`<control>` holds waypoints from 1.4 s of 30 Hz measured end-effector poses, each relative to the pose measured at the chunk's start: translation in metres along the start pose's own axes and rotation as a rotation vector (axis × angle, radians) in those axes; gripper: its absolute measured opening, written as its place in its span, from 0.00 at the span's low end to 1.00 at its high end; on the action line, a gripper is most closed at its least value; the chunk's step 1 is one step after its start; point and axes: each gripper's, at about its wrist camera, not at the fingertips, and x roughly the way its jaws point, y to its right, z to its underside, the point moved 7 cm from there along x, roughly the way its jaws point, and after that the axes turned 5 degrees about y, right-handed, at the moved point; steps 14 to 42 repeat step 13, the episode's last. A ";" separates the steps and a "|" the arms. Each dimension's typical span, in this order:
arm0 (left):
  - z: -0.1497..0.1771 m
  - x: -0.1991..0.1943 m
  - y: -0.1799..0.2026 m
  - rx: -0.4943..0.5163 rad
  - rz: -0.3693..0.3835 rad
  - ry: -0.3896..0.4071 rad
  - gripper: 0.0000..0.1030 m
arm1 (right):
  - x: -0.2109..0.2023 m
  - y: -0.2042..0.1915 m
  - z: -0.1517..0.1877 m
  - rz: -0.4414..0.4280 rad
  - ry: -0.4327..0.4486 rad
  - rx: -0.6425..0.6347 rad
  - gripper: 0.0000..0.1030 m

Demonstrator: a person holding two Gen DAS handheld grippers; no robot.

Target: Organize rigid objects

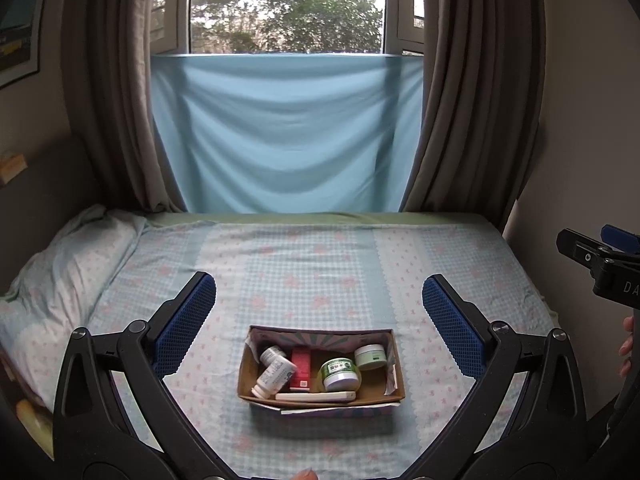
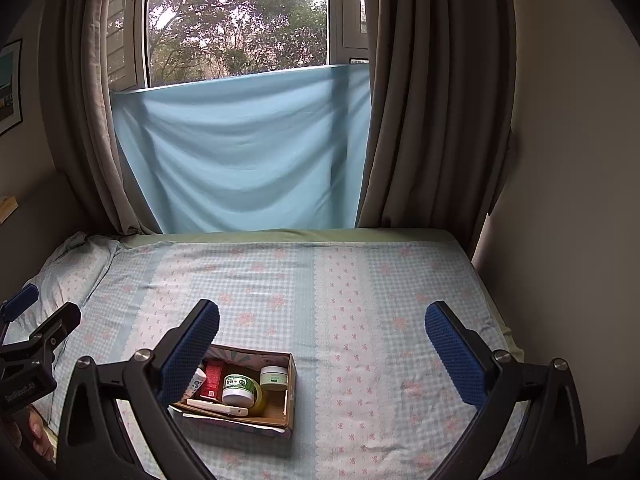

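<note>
An open cardboard box (image 1: 394, 380) sits on the bed, also in the right wrist view (image 2: 290, 396). Inside lie a white pill bottle (image 1: 274, 376), a red carton (image 1: 301, 368), a green-lidded jar (image 1: 340, 372), a pale green jar (image 1: 370, 356) and a flat white stick (image 1: 316, 397). My left gripper (image 1: 318, 304) is open and empty, held above and behind the box. My right gripper (image 2: 322, 334) is open and empty, to the right of the box; its left finger hides the box's left end. The right gripper's tip shows at the left wrist view's right edge (image 1: 592, 252).
The bed has a checked blue and pink sheet (image 2: 360, 300). A pillow (image 1: 68, 264) lies at the left. Grey curtains (image 1: 472, 100), a blue cloth (image 1: 280, 132) and a window stand behind the bed. A wall runs along the right side (image 2: 560, 200).
</note>
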 end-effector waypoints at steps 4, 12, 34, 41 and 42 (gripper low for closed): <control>-0.005 -0.005 -0.001 0.005 -0.023 0.038 1.00 | 0.000 0.001 -0.001 0.004 0.001 0.001 1.00; -0.003 -0.003 -0.006 -0.030 0.015 0.023 1.00 | 0.000 -0.001 0.000 0.013 -0.013 0.009 1.00; -0.004 -0.003 -0.006 -0.026 0.014 0.019 1.00 | 0.000 -0.001 0.000 0.015 -0.018 0.012 1.00; -0.004 -0.003 -0.006 -0.026 0.014 0.019 1.00 | 0.000 -0.001 0.000 0.015 -0.018 0.012 1.00; -0.004 -0.003 -0.006 -0.026 0.014 0.019 1.00 | 0.000 -0.001 0.000 0.015 -0.018 0.012 1.00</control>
